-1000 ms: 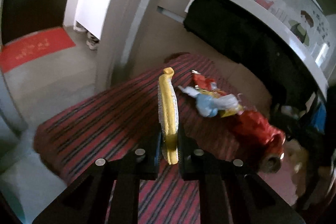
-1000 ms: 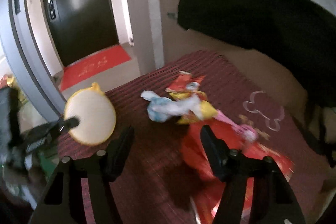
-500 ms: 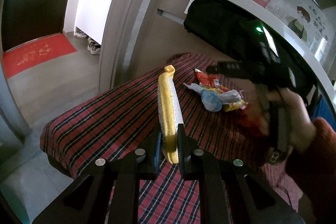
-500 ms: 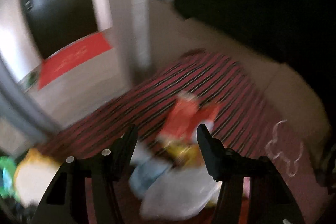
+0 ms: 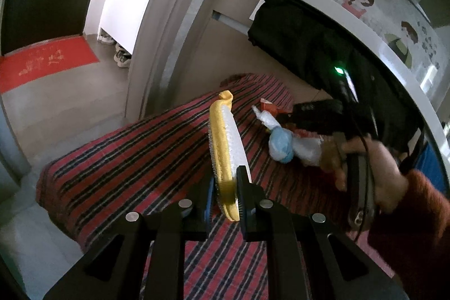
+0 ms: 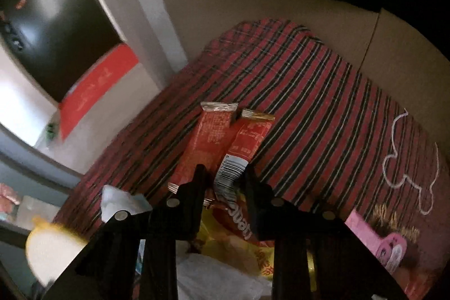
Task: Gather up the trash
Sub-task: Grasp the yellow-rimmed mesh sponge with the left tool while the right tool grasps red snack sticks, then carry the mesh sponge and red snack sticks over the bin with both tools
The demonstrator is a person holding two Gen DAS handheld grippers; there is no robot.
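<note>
Left gripper clamps a yellow-rimmed white round pad; right gripper closing, apparently pinching a red foil wrapper.

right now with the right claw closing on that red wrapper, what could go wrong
1. The right claw is closing on only the barcode end of the red wrapper; the thin foil may slip out on lifting.
2. A second red wrapper overlaps it and the yellow packet lies beneath, so either could drag along.
3. The left claw pinches the yellow-edged pad near one end; it might tip.
</note>
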